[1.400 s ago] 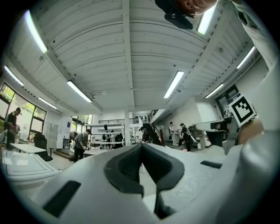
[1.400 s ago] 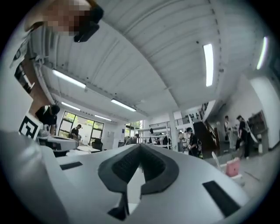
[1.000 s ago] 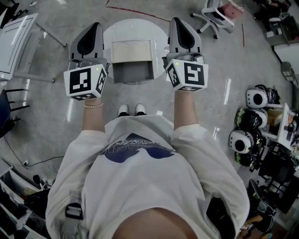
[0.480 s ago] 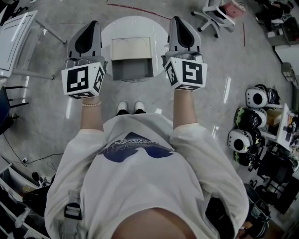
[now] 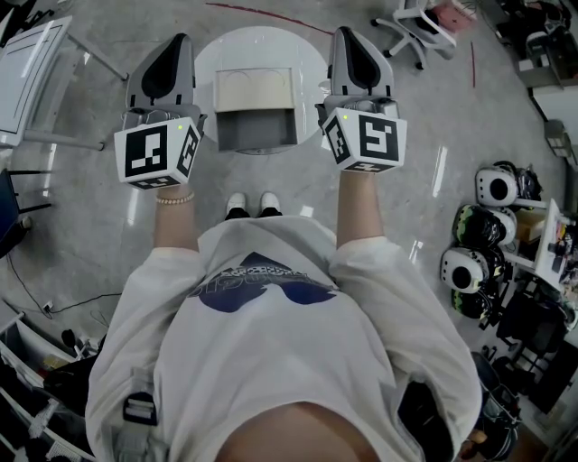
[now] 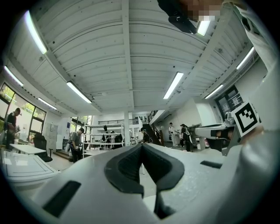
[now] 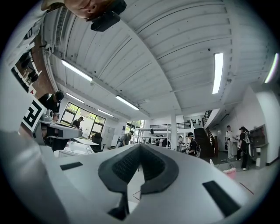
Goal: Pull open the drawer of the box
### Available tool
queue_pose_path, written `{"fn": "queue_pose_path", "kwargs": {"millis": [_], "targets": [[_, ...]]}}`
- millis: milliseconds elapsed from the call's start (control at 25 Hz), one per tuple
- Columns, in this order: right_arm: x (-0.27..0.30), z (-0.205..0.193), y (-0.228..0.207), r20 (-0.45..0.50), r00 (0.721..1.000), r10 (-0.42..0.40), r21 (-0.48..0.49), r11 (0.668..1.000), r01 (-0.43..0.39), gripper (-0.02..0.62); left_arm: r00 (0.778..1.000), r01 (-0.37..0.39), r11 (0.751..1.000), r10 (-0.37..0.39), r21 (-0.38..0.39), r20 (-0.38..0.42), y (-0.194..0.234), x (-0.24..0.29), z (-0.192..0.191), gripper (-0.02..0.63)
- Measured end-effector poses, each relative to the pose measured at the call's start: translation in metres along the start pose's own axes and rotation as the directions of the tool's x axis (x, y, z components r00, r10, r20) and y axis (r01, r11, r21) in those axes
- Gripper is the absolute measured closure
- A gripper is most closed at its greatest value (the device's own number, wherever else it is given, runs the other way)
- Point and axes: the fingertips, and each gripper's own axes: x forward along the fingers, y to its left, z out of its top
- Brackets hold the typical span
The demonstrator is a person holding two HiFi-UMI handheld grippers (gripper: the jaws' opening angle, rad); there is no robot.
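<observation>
The box [image 5: 254, 88] sits on a round white table [image 5: 209, 56] in the head view. It has a cream top, and its grey drawer [image 5: 258, 132] is pulled out toward me. My left gripper [image 5: 171, 47] is held up to the left of the box, and my right gripper [image 5: 351, 38] to the right of it. Neither touches the box. In the left gripper view the left gripper [image 6: 142, 147] has its jaws together with nothing between them, pointing at the hall. The right gripper [image 7: 140, 147] shows the same in the right gripper view.
Several helmets [image 5: 492, 189] and gear lie on the floor at the right. An office chair [image 5: 414, 25] stands at the back right, and a white table [image 5: 32, 68] at the far left. My shoes [image 5: 253, 206] are just in front of the round table.
Both grippers have lifted slightly and the left one has drifted a little left. The box and its open drawer look unchanged.
</observation>
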Motion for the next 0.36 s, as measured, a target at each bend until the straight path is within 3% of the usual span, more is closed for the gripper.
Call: {"fn": "queue_pose_path", "kwargs": {"millis": [360], "targets": [[0.0016, 0.0009, 0.0042, 0.005, 1.0, 0.007, -0.007, 1.0, -0.007, 0.598, 1.0, 0.001, 1.0, -0.001, 0.0, 0.003, 0.0045, -0.0019, -0.0015, 0.6]]}}
